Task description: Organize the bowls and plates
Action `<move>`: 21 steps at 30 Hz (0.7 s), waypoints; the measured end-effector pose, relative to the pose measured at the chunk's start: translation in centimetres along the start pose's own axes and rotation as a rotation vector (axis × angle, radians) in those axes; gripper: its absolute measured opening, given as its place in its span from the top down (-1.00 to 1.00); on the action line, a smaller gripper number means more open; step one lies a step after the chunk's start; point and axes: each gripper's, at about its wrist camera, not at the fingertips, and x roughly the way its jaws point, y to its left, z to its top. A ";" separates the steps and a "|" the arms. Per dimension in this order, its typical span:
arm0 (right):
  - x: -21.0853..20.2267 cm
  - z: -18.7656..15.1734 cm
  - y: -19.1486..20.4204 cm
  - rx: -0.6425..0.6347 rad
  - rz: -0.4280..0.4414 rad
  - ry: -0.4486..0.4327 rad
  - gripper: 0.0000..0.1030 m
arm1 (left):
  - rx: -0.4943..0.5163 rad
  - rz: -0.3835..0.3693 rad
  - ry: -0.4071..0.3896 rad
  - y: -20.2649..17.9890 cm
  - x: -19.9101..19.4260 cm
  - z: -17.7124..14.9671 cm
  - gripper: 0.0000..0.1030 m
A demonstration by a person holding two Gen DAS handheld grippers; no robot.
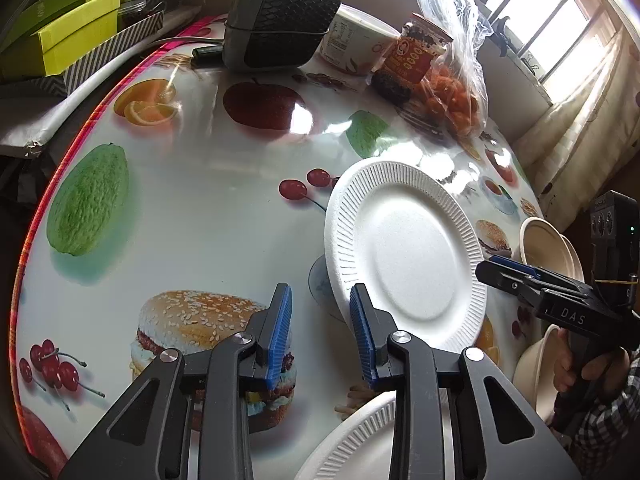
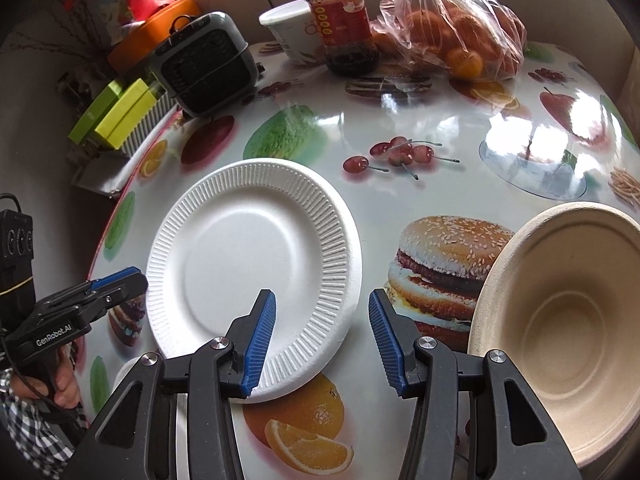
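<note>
The white paper plate [image 1: 408, 244] was flanked — left gripper [image 1: 320, 332] spread wide at its left rim, right gripper [image 2: 322, 340] likewise wide, near edge.

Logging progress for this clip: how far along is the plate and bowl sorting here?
Early stage. Nothing looks stacked yet: one white plate lies alone on the table, a second plate sits apart near the left tongs, and tan bowls lie loose at the edge. Both the left and right tongs are open and empty. All gathering remains.
</note>
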 end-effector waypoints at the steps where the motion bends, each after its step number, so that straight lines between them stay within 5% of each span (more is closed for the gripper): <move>1: 0.1 0.0 -0.2 0.011 -0.002 0.000 0.09 | -0.001 0.000 0.003 0.0 0.1 0.0 0.41; 9: 0.4 -0.3 -0.3 0.030 0.035 0.024 0.37 | -0.006 -0.009 0.016 -0.1 0.5 -0.3 0.62; 21: 0.3 -0.4 -0.5 0.047 0.036 0.020 0.53 | -0.016 -0.020 0.013 -0.3 0.6 -0.1 0.83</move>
